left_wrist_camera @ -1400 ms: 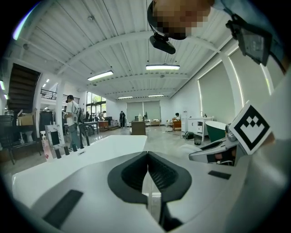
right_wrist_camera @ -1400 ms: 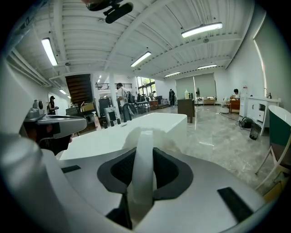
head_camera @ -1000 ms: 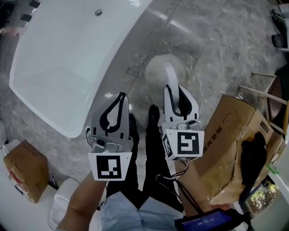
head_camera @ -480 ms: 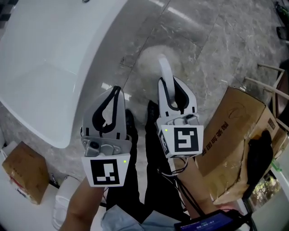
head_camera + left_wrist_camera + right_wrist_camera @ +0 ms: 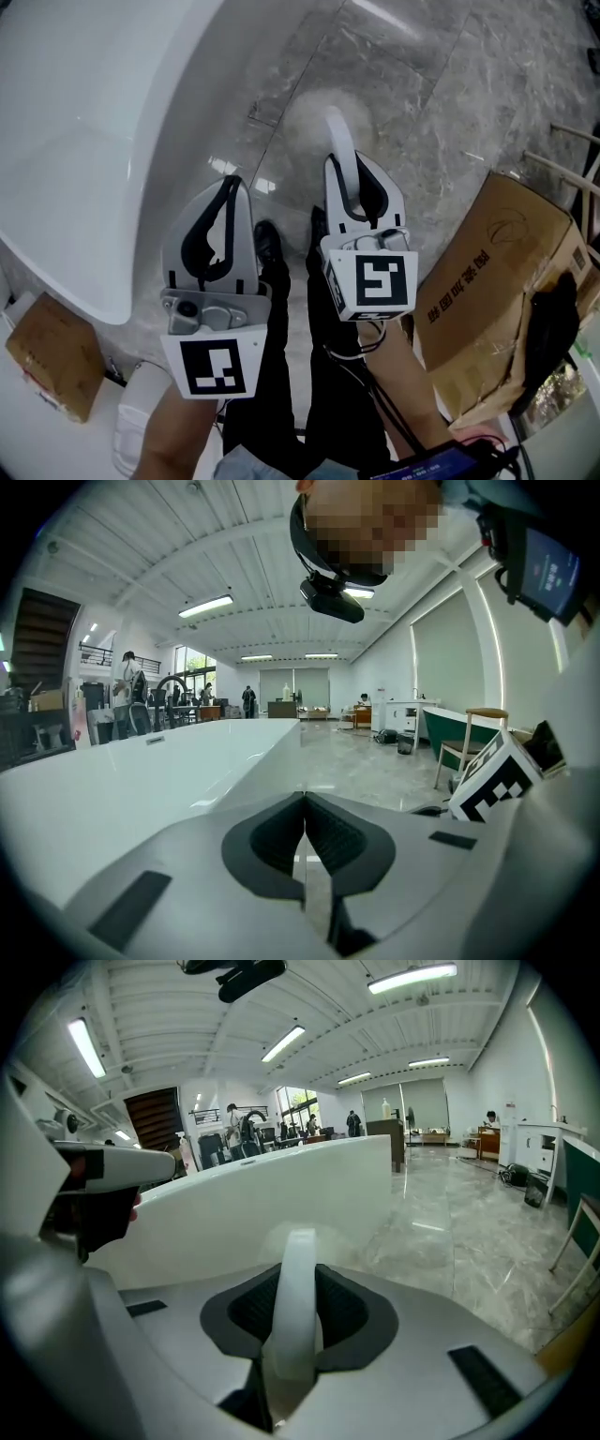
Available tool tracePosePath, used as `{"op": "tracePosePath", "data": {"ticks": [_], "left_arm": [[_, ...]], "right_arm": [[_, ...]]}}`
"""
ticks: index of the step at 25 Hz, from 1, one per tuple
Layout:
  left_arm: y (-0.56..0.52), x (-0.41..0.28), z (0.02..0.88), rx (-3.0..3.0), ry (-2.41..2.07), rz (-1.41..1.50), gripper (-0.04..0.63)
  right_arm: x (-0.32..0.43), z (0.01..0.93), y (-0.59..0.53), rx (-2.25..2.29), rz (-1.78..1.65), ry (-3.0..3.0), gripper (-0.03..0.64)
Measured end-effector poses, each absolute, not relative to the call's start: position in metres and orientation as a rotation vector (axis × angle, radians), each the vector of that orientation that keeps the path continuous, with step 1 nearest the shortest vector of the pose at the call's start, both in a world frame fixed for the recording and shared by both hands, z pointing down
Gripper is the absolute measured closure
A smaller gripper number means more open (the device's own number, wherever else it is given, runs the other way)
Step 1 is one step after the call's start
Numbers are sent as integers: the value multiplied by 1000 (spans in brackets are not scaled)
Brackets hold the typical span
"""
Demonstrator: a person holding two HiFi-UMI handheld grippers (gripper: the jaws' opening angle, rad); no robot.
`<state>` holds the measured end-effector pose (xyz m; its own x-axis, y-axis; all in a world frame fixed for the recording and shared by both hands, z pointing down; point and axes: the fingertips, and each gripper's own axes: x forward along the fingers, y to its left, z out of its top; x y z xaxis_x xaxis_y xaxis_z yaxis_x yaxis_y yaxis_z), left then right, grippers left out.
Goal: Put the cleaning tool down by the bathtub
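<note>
The cleaning tool is a white curved handle (image 5: 337, 139) with a pale, blurred round head (image 5: 317, 111) hanging over the marble floor. My right gripper (image 5: 345, 171) is shut on the handle, which rises between its jaws in the right gripper view as a white strip (image 5: 295, 1307). The left gripper (image 5: 229, 183) is beside it, jaws pressed together and empty (image 5: 305, 801). The white bathtub (image 5: 84, 141) lies to the left, its rim close ahead in both gripper views (image 5: 141, 780) (image 5: 281, 1185).
A large cardboard box (image 5: 497, 281) stands at the right, with wooden chair legs (image 5: 572, 169) beyond it. A small brown box (image 5: 52, 366) and a white object (image 5: 136, 431) sit at the lower left. The person's black shoes (image 5: 267, 239) are under the grippers.
The head view has swung, so the bathtub fills more of the left side. Both grippers sit slightly lower in frame; the tool stays in the right gripper.
</note>
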<state>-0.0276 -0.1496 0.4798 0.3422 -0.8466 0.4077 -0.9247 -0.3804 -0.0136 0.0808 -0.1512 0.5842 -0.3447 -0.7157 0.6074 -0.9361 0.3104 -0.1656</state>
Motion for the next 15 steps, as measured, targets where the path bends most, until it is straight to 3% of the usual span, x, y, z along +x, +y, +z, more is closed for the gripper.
{"op": "tracePosePath", "data": {"ticks": [15], "left_arm": [[-146, -38, 540, 2339, -1634, 555, 577]], "right_arm": [[64, 660, -140, 1421, 740, -2155, 517]]}}
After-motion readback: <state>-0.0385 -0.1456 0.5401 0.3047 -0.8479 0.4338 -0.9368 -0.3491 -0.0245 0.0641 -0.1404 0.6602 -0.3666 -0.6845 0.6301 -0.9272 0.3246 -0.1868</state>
